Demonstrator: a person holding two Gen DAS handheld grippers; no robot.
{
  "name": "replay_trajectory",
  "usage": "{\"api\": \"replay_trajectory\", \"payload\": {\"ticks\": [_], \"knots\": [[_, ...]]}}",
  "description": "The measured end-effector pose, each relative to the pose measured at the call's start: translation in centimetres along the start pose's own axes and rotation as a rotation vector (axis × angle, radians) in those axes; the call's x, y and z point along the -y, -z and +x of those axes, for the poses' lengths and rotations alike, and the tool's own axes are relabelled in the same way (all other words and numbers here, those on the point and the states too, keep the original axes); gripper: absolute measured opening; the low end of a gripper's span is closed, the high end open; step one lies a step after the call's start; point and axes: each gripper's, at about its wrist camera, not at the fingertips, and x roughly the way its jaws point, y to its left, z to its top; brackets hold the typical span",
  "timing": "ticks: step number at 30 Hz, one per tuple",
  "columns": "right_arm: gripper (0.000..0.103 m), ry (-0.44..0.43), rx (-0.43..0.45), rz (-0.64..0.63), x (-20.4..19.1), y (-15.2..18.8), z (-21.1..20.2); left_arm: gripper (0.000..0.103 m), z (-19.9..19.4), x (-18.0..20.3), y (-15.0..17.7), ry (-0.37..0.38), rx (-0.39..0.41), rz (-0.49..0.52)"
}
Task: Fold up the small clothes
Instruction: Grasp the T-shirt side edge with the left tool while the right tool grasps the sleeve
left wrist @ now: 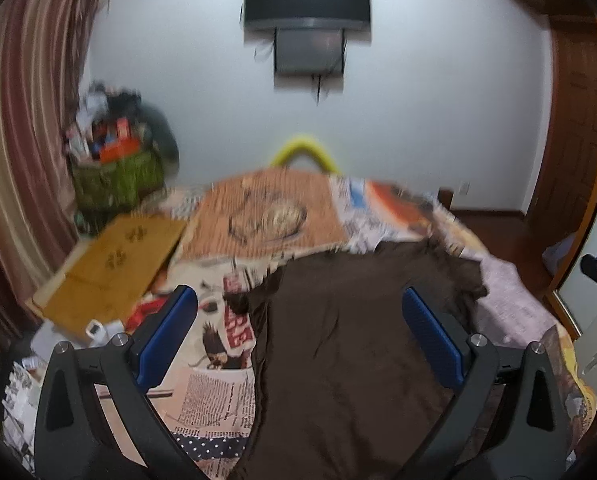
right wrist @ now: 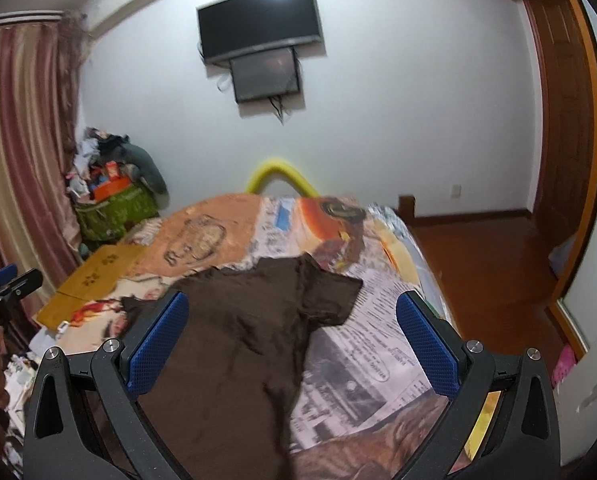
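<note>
My left gripper (left wrist: 298,336) is spread wide, its blue pads (left wrist: 166,336) far apart and gripping nothing. It hangs above the brown T-shirt (left wrist: 350,344), and I cannot tell whether either pad brushes the cloth. My right gripper (right wrist: 294,344) is just as wide, with nothing between its pads (right wrist: 428,348); its left pad sits in front of the shirt's edge, its right pad over the printed bedspread (right wrist: 378,364).

The brown T-shirt (right wrist: 242,360) lies spread flat on the bed, on top of the newspaper-print bedspread (left wrist: 214,392). Its long axis runs away from me toward the foot of the bed and the far wall, leaning a little to the right in the right wrist view. The collar end points away from me, and one short sleeve (right wrist: 330,296) sticks out to the right at the far end. The near hem end runs under both grippers and out of the bottom of the view. The cloth is loosely rumpled, with soft creases along the body.

Beyond the bed a dark television (right wrist: 258,20) hangs on the white wall, and a yellow curved bar (right wrist: 282,176) rises at the bed's far edge. The left wrist view is blurred.
</note>
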Motion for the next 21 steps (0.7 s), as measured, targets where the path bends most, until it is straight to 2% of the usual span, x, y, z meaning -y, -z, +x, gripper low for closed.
{"api": "replay_trajectory", "payload": {"ticks": [6,10,12,15,17,21], "knots": [[0.103,0.031,-0.114,0.034,2.9,0.3,4.6,0.103,8.2,-3.0,0.8,-0.028,-0.153,-0.039],[0.103,0.033,-0.187,0.069,4.6,0.8,7.2,0.103,13.0,-5.2,1.9,-0.026,-0.264,-0.102],[0.103,0.033,-0.217,0.079,5.3,0.8,8.7,0.102,15.8,-6.8,2.7,-0.008,-0.339,-0.171],[0.098,0.041,-0.254,0.079,5.8,1.2,10.4,0.093,18.7,-9.1,3.6,-0.002,-0.422,-0.259],[0.095,0.037,-0.281,0.079,6.0,1.4,11.4,0.091,20.4,-9.9,3.9,-0.001,-0.457,-0.301],[0.09,0.021,-0.313,0.077,6.3,1.2,13.5,0.084,23.6,-11.6,4.4,0.072,-0.499,-0.423]]}}
